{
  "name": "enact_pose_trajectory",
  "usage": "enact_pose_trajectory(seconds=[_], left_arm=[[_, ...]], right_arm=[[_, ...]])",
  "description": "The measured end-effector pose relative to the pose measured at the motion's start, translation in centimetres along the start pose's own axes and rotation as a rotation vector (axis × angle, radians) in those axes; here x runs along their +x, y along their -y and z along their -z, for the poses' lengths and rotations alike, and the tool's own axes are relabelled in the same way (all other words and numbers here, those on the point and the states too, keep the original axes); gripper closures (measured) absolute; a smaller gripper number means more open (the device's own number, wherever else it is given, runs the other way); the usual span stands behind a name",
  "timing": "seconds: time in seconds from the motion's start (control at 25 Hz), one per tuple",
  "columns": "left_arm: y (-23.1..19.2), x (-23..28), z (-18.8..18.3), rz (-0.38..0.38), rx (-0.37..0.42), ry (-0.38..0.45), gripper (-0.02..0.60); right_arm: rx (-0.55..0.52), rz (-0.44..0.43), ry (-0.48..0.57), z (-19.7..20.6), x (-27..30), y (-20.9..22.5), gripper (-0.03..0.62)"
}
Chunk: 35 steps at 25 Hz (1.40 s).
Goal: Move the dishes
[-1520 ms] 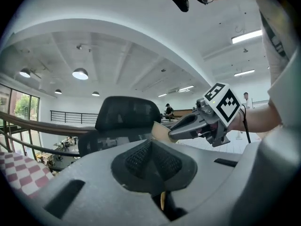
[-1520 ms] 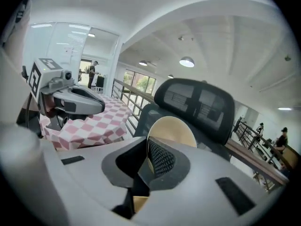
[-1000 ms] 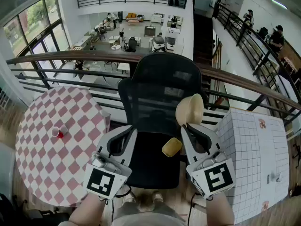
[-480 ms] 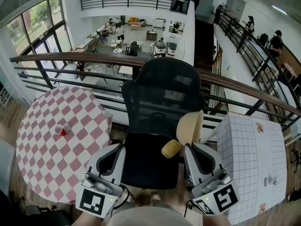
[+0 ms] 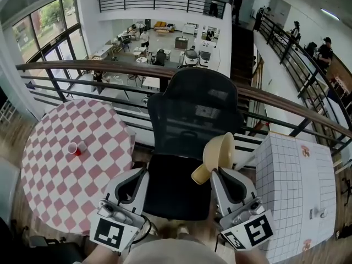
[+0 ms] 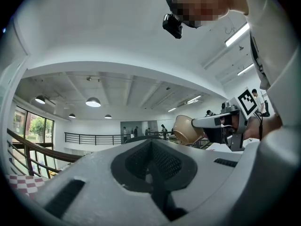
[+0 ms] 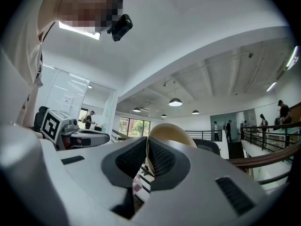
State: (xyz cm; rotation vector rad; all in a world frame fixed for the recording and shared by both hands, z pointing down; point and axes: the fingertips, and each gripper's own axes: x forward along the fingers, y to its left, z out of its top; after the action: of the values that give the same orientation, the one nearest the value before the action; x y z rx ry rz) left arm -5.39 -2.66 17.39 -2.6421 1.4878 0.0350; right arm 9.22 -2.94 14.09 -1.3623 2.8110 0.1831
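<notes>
Carrying, not placing yet. The right gripper is clamped on the rim of the tan bowl. Its own view shows the rim pinched between the pads, with the bowl body sticking out past the tips. The left gripper has its jaws closed on each other with nothing in them, riding alongside on the left.

What changed over the last second:
- Both grippers have pulled back toward the near edge of the head view.
- The bowl came with the right one. It was up against the backrest of the black office chair and now sits lower, over the right side of the seat.
- The bowl has rolled a little and is held on edge, not level.
- The pinch on the rim looks the same, no slip that I can see.

A small yellow piece sits just below the bowl. It has stayed beside the right jaws throughout, so I'd guess it is gripped too, but I can't confirm that.

My read for the task: mid-transfer. The bowl is in the air between the checkered table on the left, which has only a red cup on it, and the white gridded table on the right. It touches neither. The white table is nearer the loaded gripper, but I can't tell which is the target. The bowl needs levelling before set-down.
</notes>
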Motion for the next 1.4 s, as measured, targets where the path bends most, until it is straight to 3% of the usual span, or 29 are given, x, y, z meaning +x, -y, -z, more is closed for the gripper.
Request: enact_pose_trajectory(seconds=[0.24, 0.4, 0.72, 0.96, 1.24, 1.4], left_arm=[[-2.0, -2.1, -0.4, -0.014, -0.003, -0.010, 0.569], [-1.6, -0.6, 0.9, -0.045, 0.014, -0.034, 0.568], [-7.5, -4.3, 1.7, -0.238, 0.014, -0.062, 0.568], [-13.4, -8.1, 2.1, -0.391, 0.041, -0.085, 0.568], [-20.0, -12.4, 1.9, -0.555, 0.082, -0.009, 0.568], [-22.8, -14.5, 4.8, -0.615, 0.061, -0.107, 0.569]], right_arm=[[-0.010, -0.034, -0.031, -0.4, 2.0, -2.7, 0.565], [-0.035, -0.084, -0.049, 0.9, 3.1, -1.3, 0.566], [-0.188, -0.264, -0.010, 0.5, 11.0, -7.0, 0.565], [-0.236, -0.477, -0.030, 0.7, 17.0, -13.8, 0.565], [-0.265, -0.655, -0.061, 3.0, 23.9, -21.9, 0.565], [-0.297, -0.727, -0.077, 5.6, 27.7, -25.9, 0.565]])
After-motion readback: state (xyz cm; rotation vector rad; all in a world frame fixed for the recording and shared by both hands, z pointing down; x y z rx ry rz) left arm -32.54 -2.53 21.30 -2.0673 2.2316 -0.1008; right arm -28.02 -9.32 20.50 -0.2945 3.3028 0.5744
